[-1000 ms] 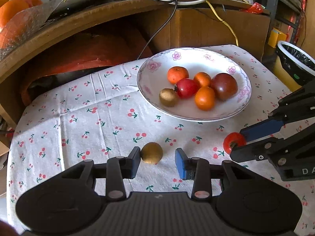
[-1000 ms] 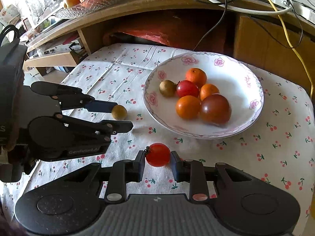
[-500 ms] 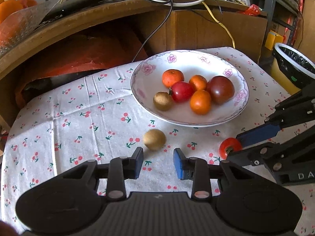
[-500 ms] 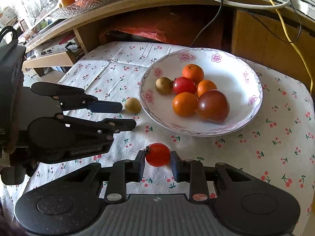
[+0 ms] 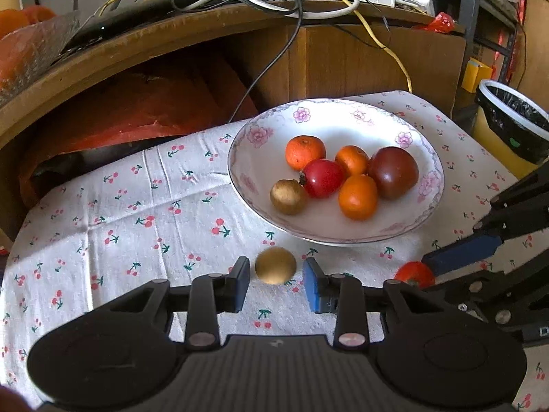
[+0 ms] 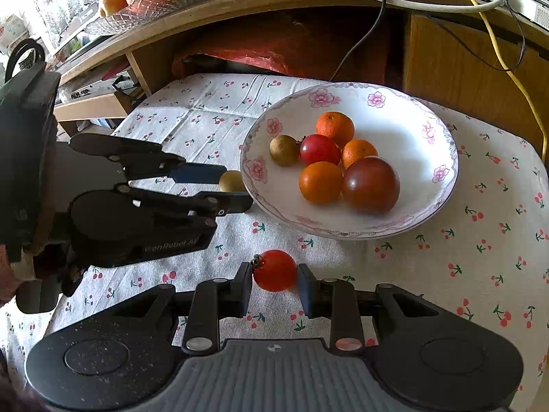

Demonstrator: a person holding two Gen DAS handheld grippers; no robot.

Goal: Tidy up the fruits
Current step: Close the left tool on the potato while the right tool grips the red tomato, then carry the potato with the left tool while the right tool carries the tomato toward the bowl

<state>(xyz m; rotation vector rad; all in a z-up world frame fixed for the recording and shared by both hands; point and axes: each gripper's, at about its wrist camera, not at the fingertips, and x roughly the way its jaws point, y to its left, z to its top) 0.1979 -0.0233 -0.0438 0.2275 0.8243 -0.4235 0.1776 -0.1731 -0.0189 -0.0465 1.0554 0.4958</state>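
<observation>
While both loose fruits sit outside the plate (image 5: 432, 185), each hand-held gripper is lined up on one. In the left wrist view, the left hand-held gripper (image 5: 276, 276) is part open, pads either side of the small brown fruit (image 5: 275, 265) at lower centre of the frame, w/ a visible gap on each side, so nothing is gripped. The fruit looks to rest on the cherry-print cloth (image 5: 120, 219) covering the surface, just below the plate's near rim. In the right wrist view, the right hand-held gripper (image 6: 274, 281) is narrowed around the red tomato (image 6: 274, 270) at lower centre; the pads look to be touching it or v. nearly so, but whether it is truly clamped can't be told for sure. The plate, centre right of both frames, already holds three oranges, a red tomato, a dark tomato & another brown fruit.

Judged step: pinch each fruit & carry it into the plate. To do it well: centre the brown fruit between the pads before closing, since it is round & prob. rolls away if one pad hits first. Squeeze the tomato lightly, as it likely bruises. Lift clear of the rim, set down in the bare white area at the plate's upper right & avoid knocking the pile. Keep the two tools apart, as they are close here.
</observation>
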